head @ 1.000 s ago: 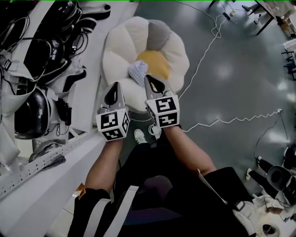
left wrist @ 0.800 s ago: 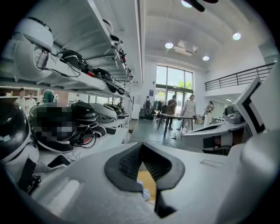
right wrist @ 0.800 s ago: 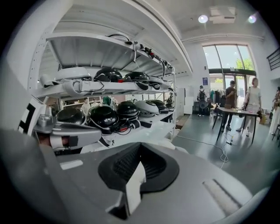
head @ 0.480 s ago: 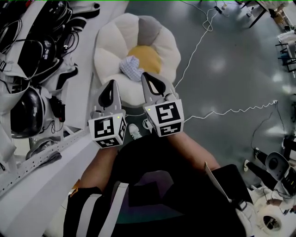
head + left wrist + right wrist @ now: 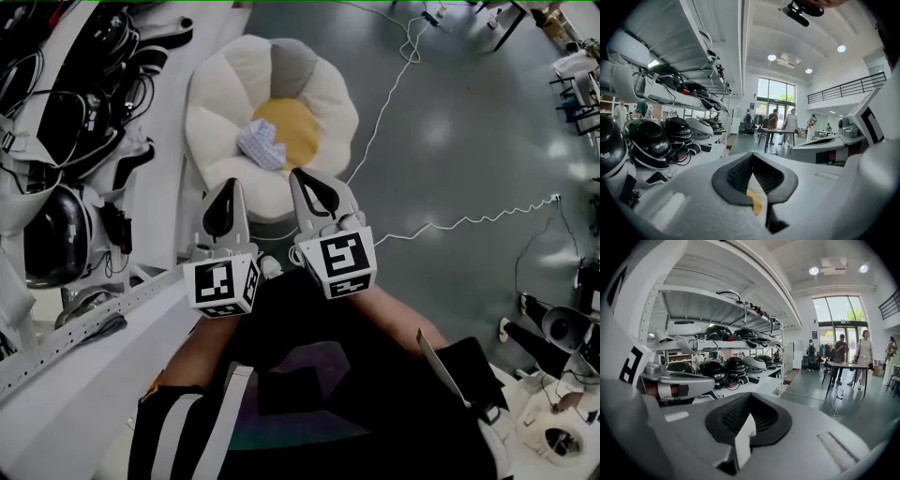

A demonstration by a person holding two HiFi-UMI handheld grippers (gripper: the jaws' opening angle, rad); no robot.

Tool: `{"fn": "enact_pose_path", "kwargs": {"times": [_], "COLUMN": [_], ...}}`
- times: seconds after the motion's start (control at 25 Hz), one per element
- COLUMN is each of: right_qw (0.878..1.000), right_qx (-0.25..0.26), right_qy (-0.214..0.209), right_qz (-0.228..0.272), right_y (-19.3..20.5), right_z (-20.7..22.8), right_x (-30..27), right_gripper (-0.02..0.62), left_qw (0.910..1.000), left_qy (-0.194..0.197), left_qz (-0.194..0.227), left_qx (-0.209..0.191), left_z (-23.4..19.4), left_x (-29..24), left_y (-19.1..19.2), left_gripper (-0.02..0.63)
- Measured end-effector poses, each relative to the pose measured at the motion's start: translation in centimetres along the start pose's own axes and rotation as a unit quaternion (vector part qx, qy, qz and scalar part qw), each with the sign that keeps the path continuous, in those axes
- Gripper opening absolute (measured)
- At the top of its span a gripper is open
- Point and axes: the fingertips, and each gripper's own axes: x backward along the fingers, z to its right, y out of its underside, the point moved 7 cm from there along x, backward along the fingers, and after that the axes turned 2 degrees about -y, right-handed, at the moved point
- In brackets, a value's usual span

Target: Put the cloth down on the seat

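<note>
**Grey floor, flower seat: cloth is down and both claws are clear**

Polished grey floor stretches under the scene, crossed by a thin white cable. White metal shelving loaded with glossy black helmets stands along the left.

On the floor sits the seat, a plump flower-shaped cushion with white plush petals, one grey petal and a round yellow centre. The small crumpled pale cloth lies on it, straddling the yellow centre and a white petal. It looks soft and thin, perhaps a checked weave, though it is too small in view to be sure.

A second ago the right claw's tip stood right at the cloth. Since then the left claw and right claw have drawn back toward the person's body, and the cloth sits where it was, apart from both. Each claw is clenched with its ribbed dark pads together and nothing between them. By my judgement the placing is done.
</note>
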Motion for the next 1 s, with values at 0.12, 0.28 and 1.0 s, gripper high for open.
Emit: {"fn": "enact_pose_path", "kwargs": {"times": [0.12, 0.28, 1.0], "right_qw": [1.0, 1.0, 1.0], "right_qx": [0.002, 0.009, 0.01], "right_qy": [0.002, -0.006, -0.012], "right_qz": [0.003, -0.006, -0.007], "right_y": [0.0, 0.4, 0.3], "right_z": [0.1, -0.3, -0.9], "right_x": [0.3, 0.4, -0.1], "right_gripper": [0.0, 0.0, 0.0], "left_qw": [0.9999, 0.9998, 0.9998], "left_qy": [0.006, 0.009, 0.006], "left_qz": [-0.007, -0.012, -0.009], "left_qx": [-0.009, -0.015, -0.017], "left_z": [0.3, 0.6, 0.0], "left_x": [0.0, 0.1, 0.5], "left_y": [0.3, 0.5, 0.2], "left_gripper": [0.001, 0.002, 0.002]}}
